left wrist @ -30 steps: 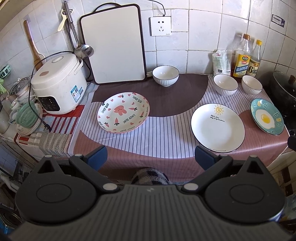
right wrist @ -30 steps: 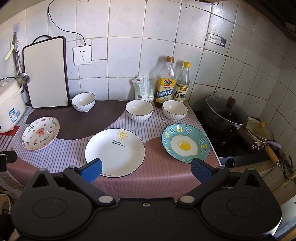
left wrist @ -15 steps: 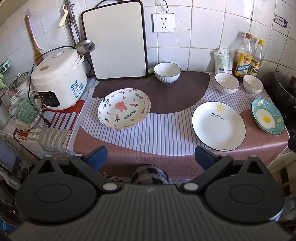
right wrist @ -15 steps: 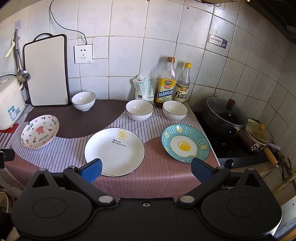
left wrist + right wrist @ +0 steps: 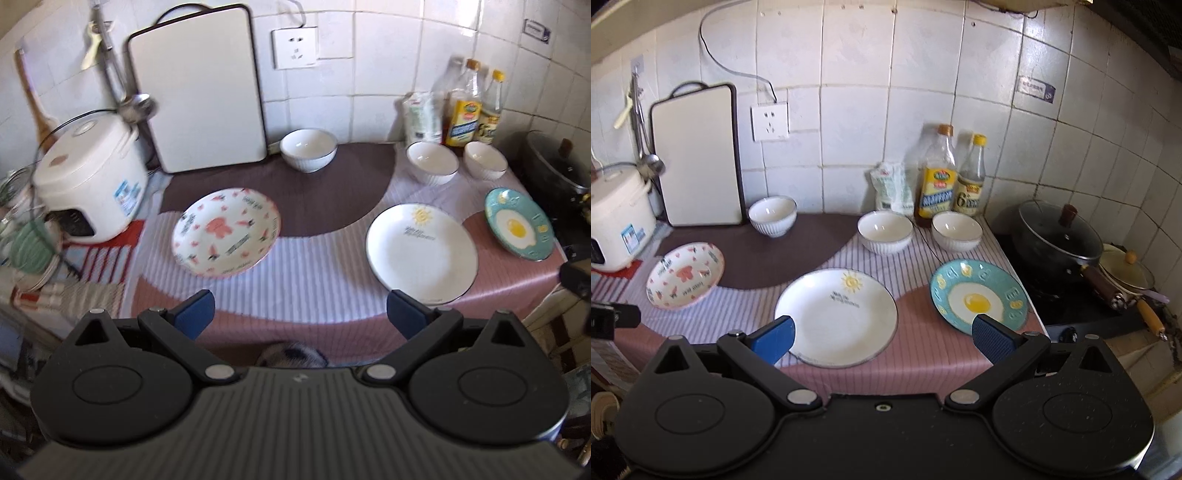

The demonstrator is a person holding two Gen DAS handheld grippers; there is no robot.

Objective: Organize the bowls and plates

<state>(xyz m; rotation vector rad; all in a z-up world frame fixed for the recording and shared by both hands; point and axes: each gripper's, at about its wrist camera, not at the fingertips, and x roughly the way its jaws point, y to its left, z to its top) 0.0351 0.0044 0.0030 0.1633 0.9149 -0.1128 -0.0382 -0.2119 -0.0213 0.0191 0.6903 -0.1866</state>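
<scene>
Both grippers are held wide open and empty above the near table edge: left gripper (image 5: 300, 314), right gripper (image 5: 882, 338). Three plates are laid near: pink plate (image 5: 226, 232) left, white plate (image 5: 421, 251) centre, egg plate (image 5: 979, 293) right. Three bowls are set far: one (image 5: 308, 149) beside the cutting board (image 5: 199, 92), two (image 5: 885, 232) (image 5: 956, 230) before the bottles (image 5: 936, 181).

1. The left wrist view is smeared: the bottles (image 5: 466, 107) ghost double, and the pink plate's (image 5: 226, 232) lettering is unreadable.
2. The rice cooker (image 5: 614, 225) is cut off by the right view's left edge.
3. The small print on the white plate (image 5: 836, 317) is too tiny to read.
4. The wall sticker (image 5: 1036, 88) is illegible too.
</scene>
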